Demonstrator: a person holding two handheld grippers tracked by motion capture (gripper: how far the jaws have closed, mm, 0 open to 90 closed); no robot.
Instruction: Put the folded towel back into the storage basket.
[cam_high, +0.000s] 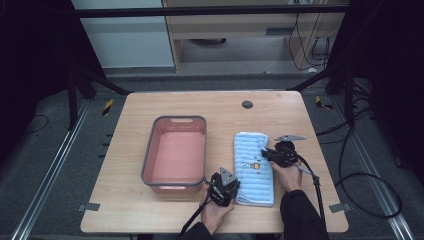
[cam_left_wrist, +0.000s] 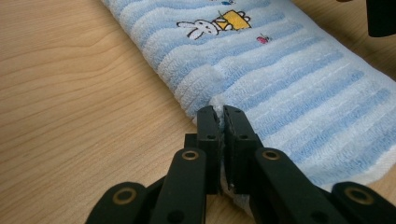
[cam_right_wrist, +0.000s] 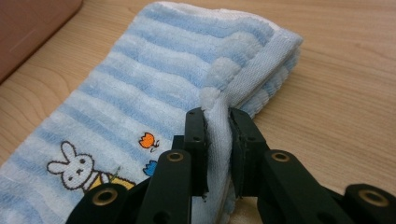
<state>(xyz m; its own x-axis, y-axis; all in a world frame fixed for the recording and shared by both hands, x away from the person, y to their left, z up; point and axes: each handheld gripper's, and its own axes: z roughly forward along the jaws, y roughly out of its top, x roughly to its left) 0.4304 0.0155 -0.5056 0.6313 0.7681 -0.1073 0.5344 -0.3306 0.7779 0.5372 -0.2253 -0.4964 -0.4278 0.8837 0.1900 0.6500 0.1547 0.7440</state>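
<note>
Item under handling: a folded, blue-and-white striped terry towel (cam_high: 254, 167) with a small embroidered rabbit, lying flat on the light wooden desk (cam_high: 135, 210), just to the right of an empty pink rectangular plastic basin with a grey rim (cam_high: 175, 156).

Left tool (cam_high: 231, 186): clenched on the towel's near left edge; in the left gripper view (cam_left_wrist: 219, 122) a thin pinch of cloth sits between the jaws. Right tool (cam_high: 265, 154): clenched on the towel's right long edge, about midway; in the right gripper view (cam_right_wrist: 217, 122) a thicker fold of hem bulges up between the jaws.

Assessment: the towel looks light, soft and limp, not fragile or slippery; the pile should give good purchase. Held at two edge points it will likely sag and could unfold between them. The left pinch appears shallow and may catch only the upper layers, so a deeper bite through all layers would be safer.
</note>
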